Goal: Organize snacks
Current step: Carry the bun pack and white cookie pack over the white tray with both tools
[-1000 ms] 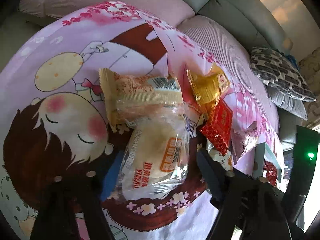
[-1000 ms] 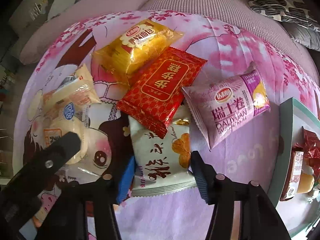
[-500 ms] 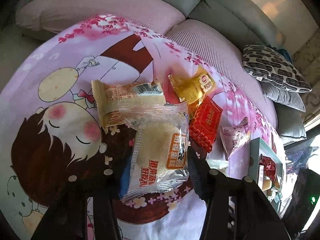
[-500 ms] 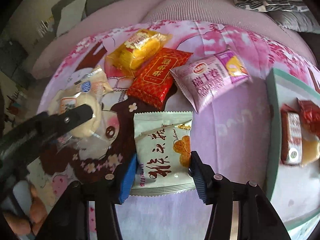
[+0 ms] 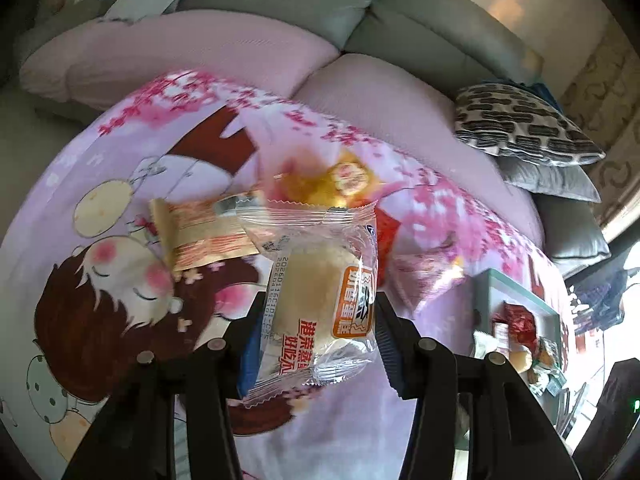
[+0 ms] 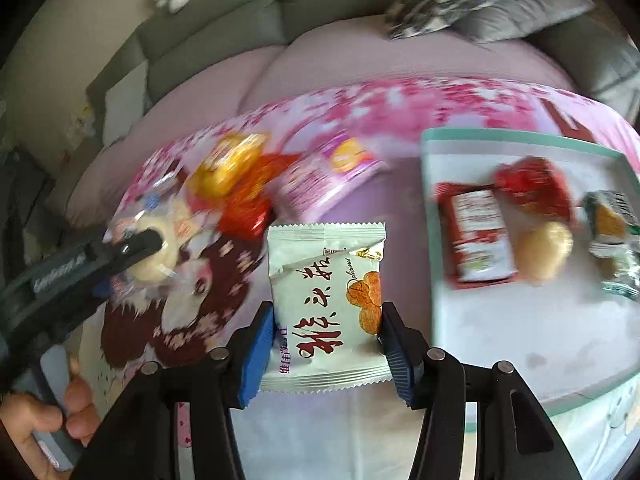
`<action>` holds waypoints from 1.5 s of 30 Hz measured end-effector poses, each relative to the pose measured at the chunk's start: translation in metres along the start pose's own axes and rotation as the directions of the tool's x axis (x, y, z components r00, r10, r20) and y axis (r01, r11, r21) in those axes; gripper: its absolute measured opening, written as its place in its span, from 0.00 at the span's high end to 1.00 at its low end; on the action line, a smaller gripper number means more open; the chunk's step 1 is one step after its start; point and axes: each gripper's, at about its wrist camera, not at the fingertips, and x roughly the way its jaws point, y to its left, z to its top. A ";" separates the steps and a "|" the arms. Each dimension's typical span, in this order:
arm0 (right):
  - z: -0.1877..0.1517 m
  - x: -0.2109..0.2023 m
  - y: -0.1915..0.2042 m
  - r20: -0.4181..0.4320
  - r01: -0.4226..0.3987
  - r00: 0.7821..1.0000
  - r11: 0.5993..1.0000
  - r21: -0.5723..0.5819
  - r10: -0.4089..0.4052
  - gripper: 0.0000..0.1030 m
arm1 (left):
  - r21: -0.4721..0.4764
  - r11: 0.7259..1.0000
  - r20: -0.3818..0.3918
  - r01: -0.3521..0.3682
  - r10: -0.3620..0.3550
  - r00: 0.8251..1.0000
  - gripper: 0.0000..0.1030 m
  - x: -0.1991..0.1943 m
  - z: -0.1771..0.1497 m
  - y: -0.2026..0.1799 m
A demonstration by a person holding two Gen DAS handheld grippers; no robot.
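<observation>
My left gripper is shut on a clear-wrapped steamed cake and holds it above the pink cartoon blanket. My right gripper is shut on a pale green cracker packet, lifted next to a teal-rimmed tray at the right. The tray holds a red sachet, a red wrapped snack, a small yellow cake and a green packet. On the blanket lie a yellow packet, a red packet, a pink packet and a beige bread packet.
The blanket lies over a grey sofa with a patterned cushion at the back right. The tray also shows in the left wrist view. The left gripper and the hand holding it appear at the left of the right wrist view.
Both grippers have risen with their packets. The right one has swung right, so the tray now fills the right side of its view. The left one has lifted the cake clear of the pile.
</observation>
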 end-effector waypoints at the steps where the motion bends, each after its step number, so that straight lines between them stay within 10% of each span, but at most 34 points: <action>1: 0.002 -0.005 -0.009 0.014 0.010 1.000 1.000 0.018 -0.010 0.46 | 0.010 1.000 0.003 0.008 -0.008 1.000 0.50 -0.001 0.000 -0.006; 10: 0.021 -0.055 -0.089 0.120 0.119 0.982 0.974 0.194 -0.144 0.46 | 0.184 0.975 -0.026 0.122 -0.119 0.993 0.50 -0.002 -0.017 -0.087; 20: 0.016 -0.092 -0.152 0.156 0.146 0.966 0.931 0.333 -0.207 0.46 | 0.391 0.885 -0.152 0.251 -0.207 0.967 0.49 0.008 -0.068 -0.179; 45: -0.008 -0.051 -0.184 -0.006 0.175 0.983 0.912 0.370 -0.186 0.46 | 0.499 0.838 -0.294 0.220 -0.076 0.953 0.49 0.054 -0.123 -0.219</action>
